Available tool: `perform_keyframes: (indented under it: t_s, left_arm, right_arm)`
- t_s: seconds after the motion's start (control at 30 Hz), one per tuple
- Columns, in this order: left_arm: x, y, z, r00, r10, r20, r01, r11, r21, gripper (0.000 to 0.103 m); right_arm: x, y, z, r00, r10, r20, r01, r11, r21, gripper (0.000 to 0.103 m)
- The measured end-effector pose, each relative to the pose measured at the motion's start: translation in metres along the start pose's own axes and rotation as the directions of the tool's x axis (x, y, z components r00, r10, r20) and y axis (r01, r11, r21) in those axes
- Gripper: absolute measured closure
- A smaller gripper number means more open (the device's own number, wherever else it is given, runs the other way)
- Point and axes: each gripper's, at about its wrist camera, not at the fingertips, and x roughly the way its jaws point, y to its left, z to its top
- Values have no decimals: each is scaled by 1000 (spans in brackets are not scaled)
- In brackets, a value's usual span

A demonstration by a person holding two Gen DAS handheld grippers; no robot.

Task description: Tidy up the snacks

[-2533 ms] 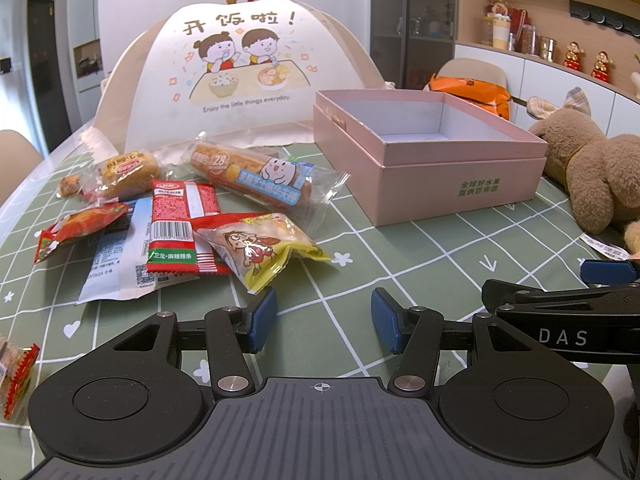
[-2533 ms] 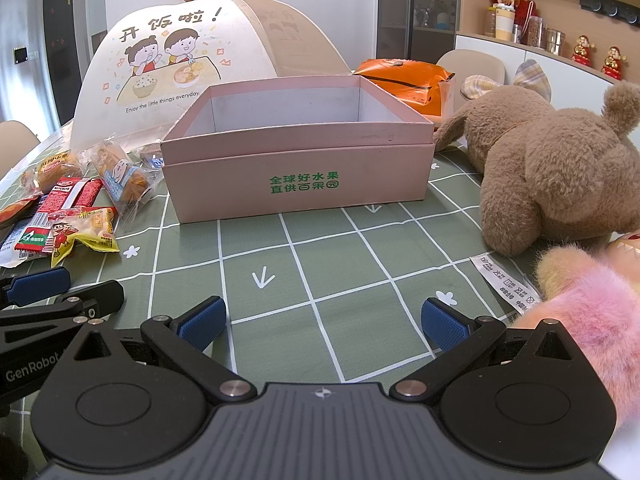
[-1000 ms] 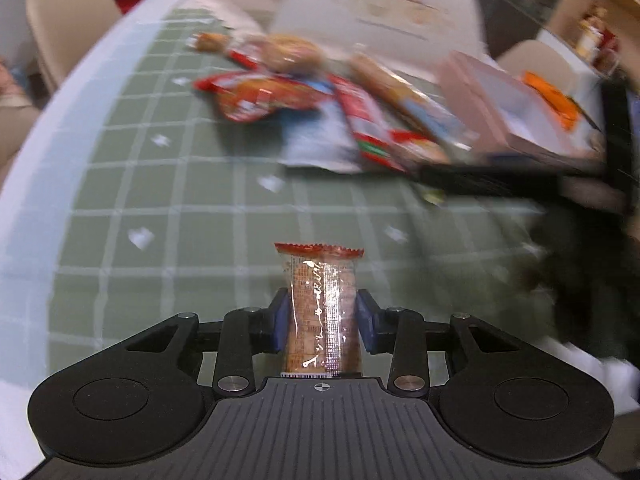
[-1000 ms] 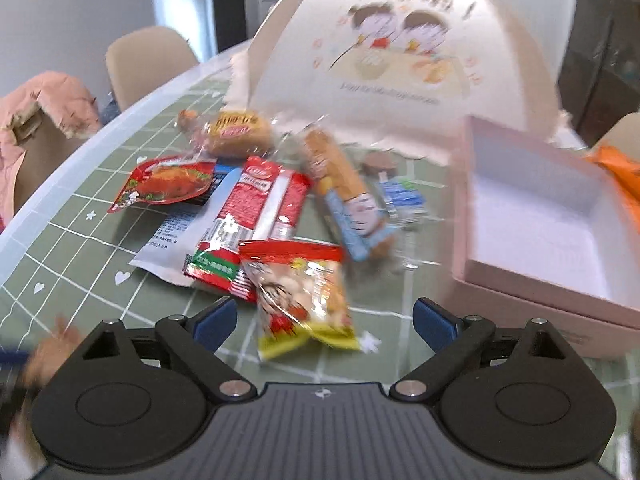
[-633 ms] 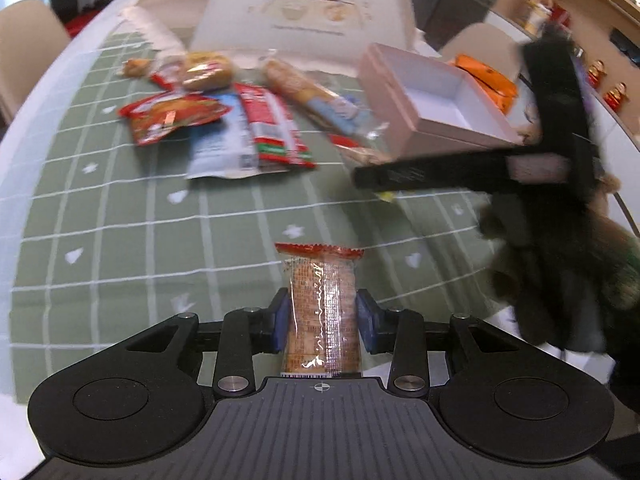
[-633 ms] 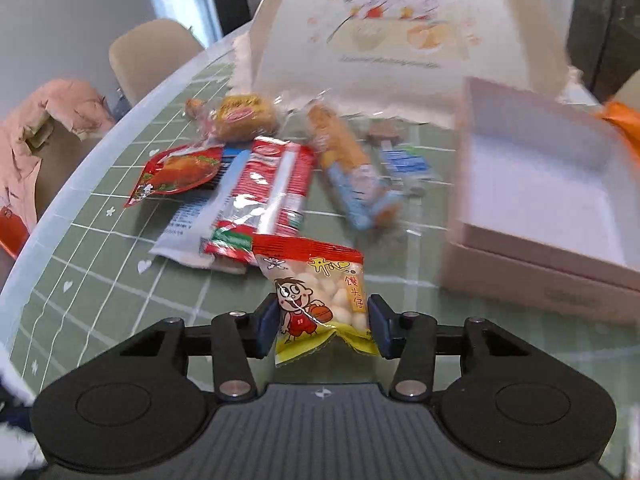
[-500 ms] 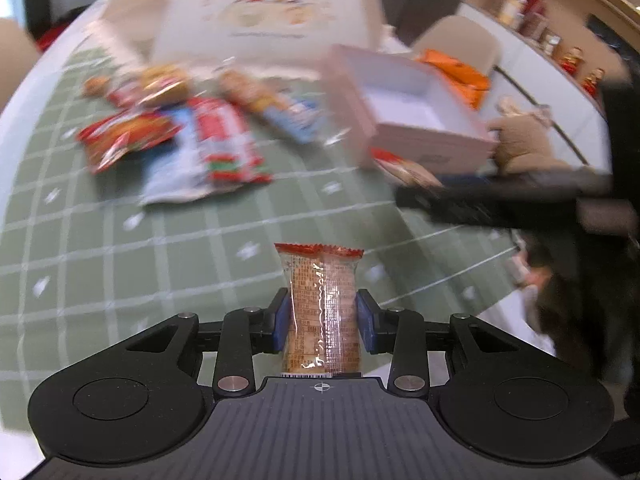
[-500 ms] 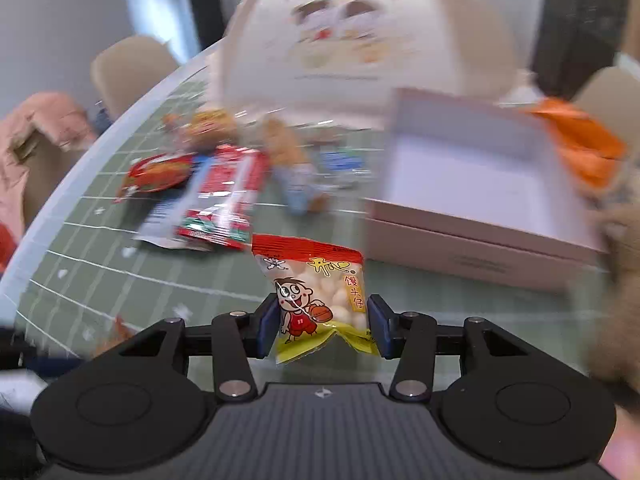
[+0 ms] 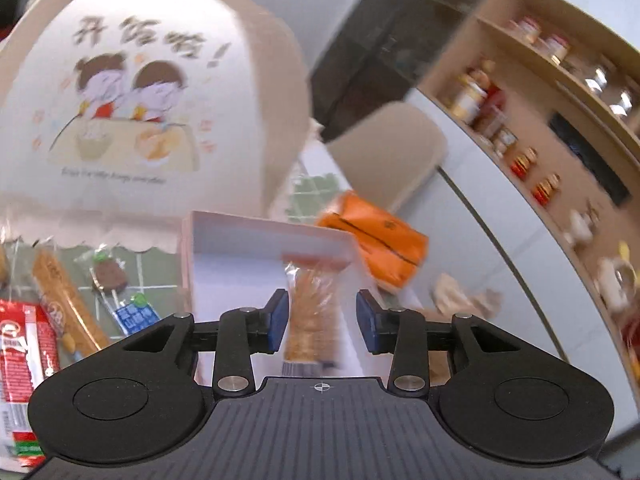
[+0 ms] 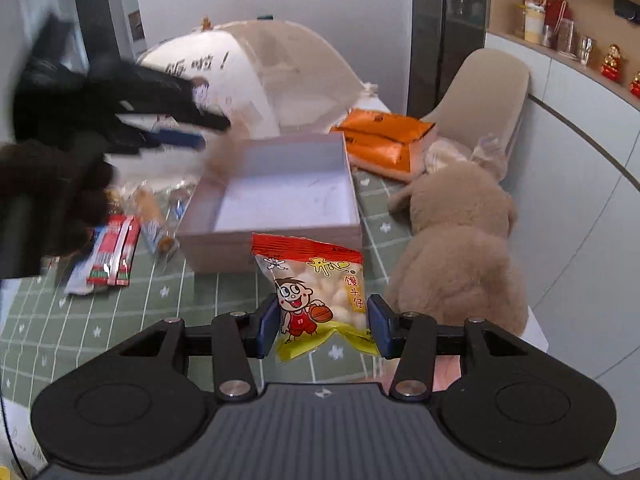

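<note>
Both claws over the pink box, one packet slipping free

My left claw (image 9: 322, 316) had just been opening, its pads clear of the blurred cracker packet (image 9: 310, 312) above the pink box (image 9: 240, 256). My right claw (image 10: 322, 324) clamped the yellow snack bag (image 10: 316, 300) short of the box.

A beige chair (image 10: 484, 92) stands at the green-checked table (image 10: 120, 320) — behind it white walls, a dark cabinet (image 10: 448, 20), and wooden shelves (image 9: 560, 80) of jars.

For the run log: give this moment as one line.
left gripper: jaws just opening, wafer pack between, over pink box | right gripper: jaws just closed on yellow snack bag
</note>
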Motion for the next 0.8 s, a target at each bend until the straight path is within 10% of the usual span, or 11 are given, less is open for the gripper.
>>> perform_keyframes:
  t_s: [0.23, 0.37, 0.63, 0.8]
  left_arm:
    - [-61, 52, -43, 998, 46, 43, -44, 998, -51, 62]
    - [-100, 81, -84, 993, 121, 11, -120, 989, -82, 62]
    - [-146, 126, -145, 975, 215, -53, -220, 965, -145, 62]
    - [-168, 134, -163, 977, 211, -42, -215, 958, -188, 62]
  right_arm:
    - [46, 15, 72, 998, 22, 67, -20, 1000, -23, 56]
    - [106, 28, 120, 1000, -24, 4, 24, 999, -22, 28]
    - [152, 141, 132, 975, 188, -122, -209, 960, -185, 28]
    - [221, 207, 151, 930, 266, -256, -310, 938, -152, 46]
